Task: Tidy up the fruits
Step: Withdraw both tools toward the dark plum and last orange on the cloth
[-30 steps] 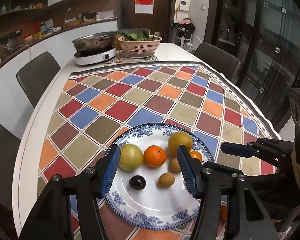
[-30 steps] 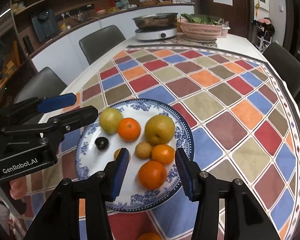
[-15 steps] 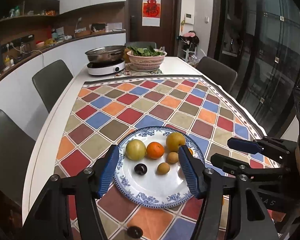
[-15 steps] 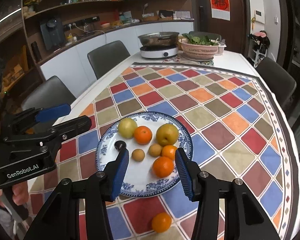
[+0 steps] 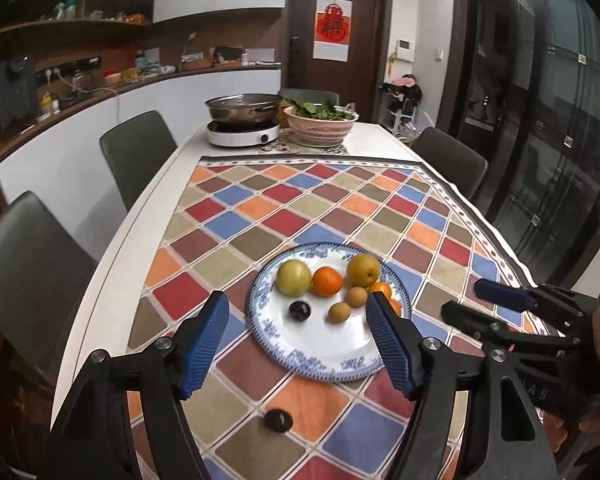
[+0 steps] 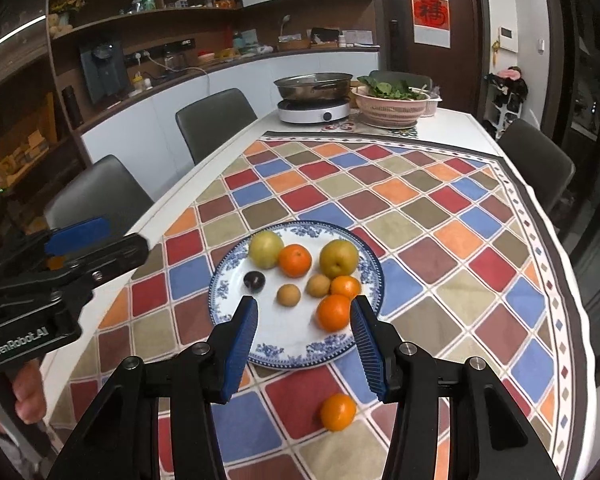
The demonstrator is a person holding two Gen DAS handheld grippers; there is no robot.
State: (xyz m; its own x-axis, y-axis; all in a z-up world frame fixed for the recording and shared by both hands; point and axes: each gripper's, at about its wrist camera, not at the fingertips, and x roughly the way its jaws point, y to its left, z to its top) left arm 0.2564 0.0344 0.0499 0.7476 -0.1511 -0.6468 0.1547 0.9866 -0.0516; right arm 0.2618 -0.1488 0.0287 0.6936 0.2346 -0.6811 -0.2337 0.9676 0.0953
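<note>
Fruits [image 6: 295, 260], round and smooth, on glossy plate [image 6: 300, 350]; left jaws opening, right jaws seemingly released, both empty.

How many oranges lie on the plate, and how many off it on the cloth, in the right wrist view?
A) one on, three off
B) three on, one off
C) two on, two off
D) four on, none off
B: three oranges sit on the blue-and-white plate, and a fourth orange lies off it on the checked tablecloth.

Plate [image 6: 300, 350] glossy glazed ceramic — tablecloth [image 6: 440, 216] matt cloth — pot [image 6: 314, 84] shiny metal.
</note>
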